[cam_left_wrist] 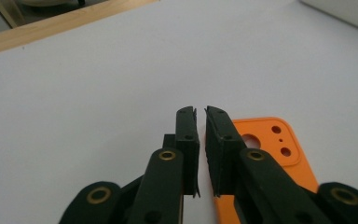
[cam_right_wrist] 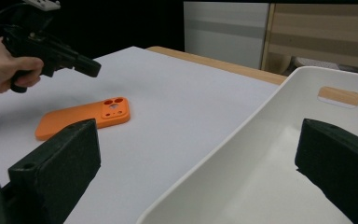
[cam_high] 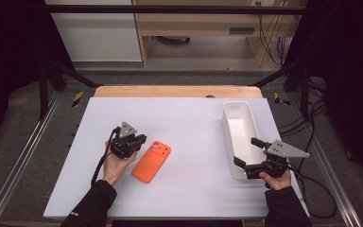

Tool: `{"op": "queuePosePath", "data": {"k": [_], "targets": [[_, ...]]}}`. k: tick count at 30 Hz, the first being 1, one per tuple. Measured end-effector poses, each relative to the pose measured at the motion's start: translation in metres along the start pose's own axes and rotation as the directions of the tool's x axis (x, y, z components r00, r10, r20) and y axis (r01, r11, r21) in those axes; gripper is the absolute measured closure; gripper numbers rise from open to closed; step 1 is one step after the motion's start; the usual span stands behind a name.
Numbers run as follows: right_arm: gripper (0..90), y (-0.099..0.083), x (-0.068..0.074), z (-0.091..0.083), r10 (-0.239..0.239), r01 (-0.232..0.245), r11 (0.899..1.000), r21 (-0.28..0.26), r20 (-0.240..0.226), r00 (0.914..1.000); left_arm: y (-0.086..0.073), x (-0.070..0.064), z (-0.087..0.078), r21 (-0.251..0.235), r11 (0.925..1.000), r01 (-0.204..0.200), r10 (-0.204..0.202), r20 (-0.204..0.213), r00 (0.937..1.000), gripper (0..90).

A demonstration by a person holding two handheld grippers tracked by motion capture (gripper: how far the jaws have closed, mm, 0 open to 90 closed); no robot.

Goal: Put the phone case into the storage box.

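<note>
An orange phone case (cam_high: 152, 161) (cam_left_wrist: 270, 149) (cam_right_wrist: 86, 116) lies flat on the white table, camera holes toward the far side. My left gripper (cam_high: 141, 140) (cam_left_wrist: 200, 112) hovers just left of the case's far end, jaws nearly touching with nothing between them; it also shows far off in the right gripper view (cam_right_wrist: 86, 67). A long white bin (cam_high: 240, 137) (cam_right_wrist: 242, 154) stands at the right and looks empty. My right gripper (cam_high: 247, 152) (cam_right_wrist: 198, 135) is open wide at the bin's near end, one jaw outside its left wall and the other over the inside.
The white tabletop (cam_high: 189, 123) ends in a wooden strip (cam_high: 175, 91) at the far edge. Metal frame rails (cam_high: 23, 156) run along both sides, and cables (cam_high: 312, 123) lie on the floor to the right.
</note>
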State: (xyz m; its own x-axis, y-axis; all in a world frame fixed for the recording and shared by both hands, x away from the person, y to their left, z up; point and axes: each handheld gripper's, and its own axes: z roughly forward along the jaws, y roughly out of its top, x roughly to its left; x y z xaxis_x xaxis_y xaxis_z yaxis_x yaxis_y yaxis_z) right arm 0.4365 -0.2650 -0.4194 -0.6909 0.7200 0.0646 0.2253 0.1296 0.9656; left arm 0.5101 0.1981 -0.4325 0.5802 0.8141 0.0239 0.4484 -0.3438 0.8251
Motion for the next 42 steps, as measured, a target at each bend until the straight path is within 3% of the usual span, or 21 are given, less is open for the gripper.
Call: {"op": "queuePosePath", "data": {"k": [10,18,24,29,32,42], "targets": [[0.4,0.0,0.0,0.0,0.0,0.0,1.0,0.001,0.001,1.0,0.01,0.001,-0.034,-0.053,0.9985,0.017,-0.015,0.032,0.9994,50.4],[0.4,0.0,0.0,-0.001,0.0,0.0,1.0,-0.002,0.003,1.0,0.024,-0.004,-0.051,-0.087,0.9959,0.025,-0.017,0.096,0.9952,26.7],[0.4,0.0,0.0,0.0,-0.003,0.003,1.0,0.004,0.004,1.0,0.03,-0.015,-0.059,-0.107,0.9942,-0.001,0.009,0.07,0.9975,11.0],[0.4,0.0,0.0,0.0,-0.002,0.002,1.0,0.003,0.006,1.0,0.033,-0.023,-0.06,-0.095,0.9952,-0.024,0.03,0.062,0.9976,4.6],[0.4,0.0,0.0,0.0,-0.002,0.002,1.0,0.003,0.006,1.0,0.032,-0.028,-0.058,-0.059,0.9969,-0.051,0.053,0.031,0.9981,2.2],[0.4,0.0,-0.001,-0.001,-0.005,0.005,1.0,-0.001,0.007,1.0,0.029,-0.035,-0.042,0.003,0.9991,-0.043,0.043,0.069,0.9967,0.0]]}}
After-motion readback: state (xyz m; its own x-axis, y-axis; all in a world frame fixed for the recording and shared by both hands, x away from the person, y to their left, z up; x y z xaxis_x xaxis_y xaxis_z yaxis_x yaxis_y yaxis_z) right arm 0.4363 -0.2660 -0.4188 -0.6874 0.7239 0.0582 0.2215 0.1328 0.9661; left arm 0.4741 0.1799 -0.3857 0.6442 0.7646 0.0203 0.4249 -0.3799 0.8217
